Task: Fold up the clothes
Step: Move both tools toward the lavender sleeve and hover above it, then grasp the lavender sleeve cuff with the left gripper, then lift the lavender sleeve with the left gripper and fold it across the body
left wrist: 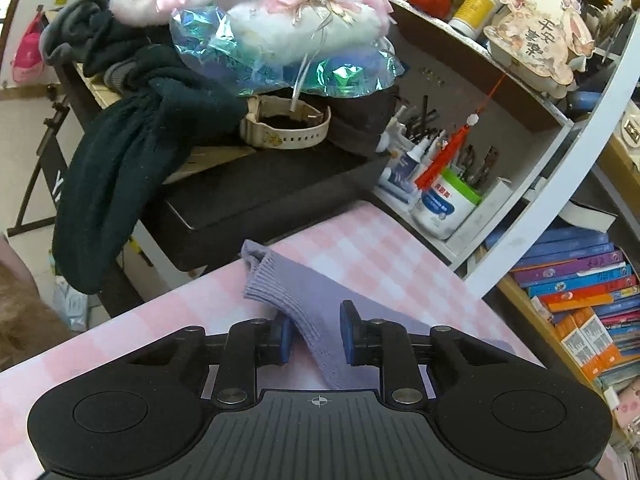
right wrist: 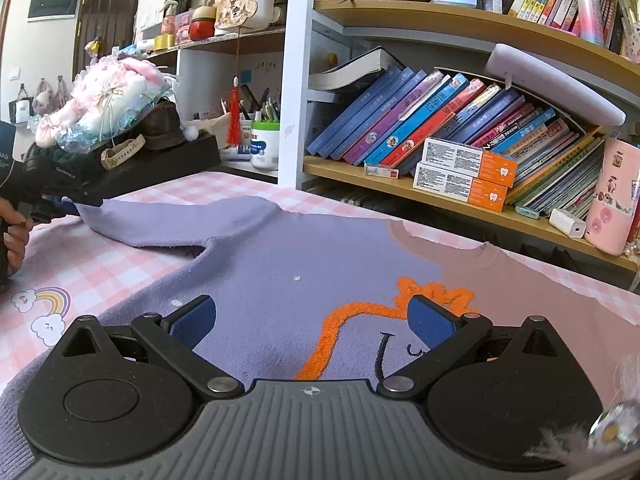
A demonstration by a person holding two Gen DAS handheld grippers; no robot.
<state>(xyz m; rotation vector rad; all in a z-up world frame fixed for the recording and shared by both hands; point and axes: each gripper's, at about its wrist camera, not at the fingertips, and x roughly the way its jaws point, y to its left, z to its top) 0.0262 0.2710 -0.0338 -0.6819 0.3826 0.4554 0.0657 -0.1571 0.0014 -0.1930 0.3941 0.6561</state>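
Not much room past the far edge of the pink checked tablecloth (left wrist: 360, 248): a black box (left wrist: 256, 196) piled with a dark knit scarf (left wrist: 132, 152) and plush toys (left wrist: 280, 12) blocks the left corner, and the bookshelf (right wrist: 460, 196) runs right along the back. The cloth left of the sweater (right wrist: 280, 264) is open.

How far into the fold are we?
Early. Done: the purple sweater lies spread flat, front up, on the pink checked tablecloth. In hand: the left tongs are open astride the sleeve cuff, not clamped. The right tongs hover open over the chest. Left: no fold shows yet; sleeves and body all remain.
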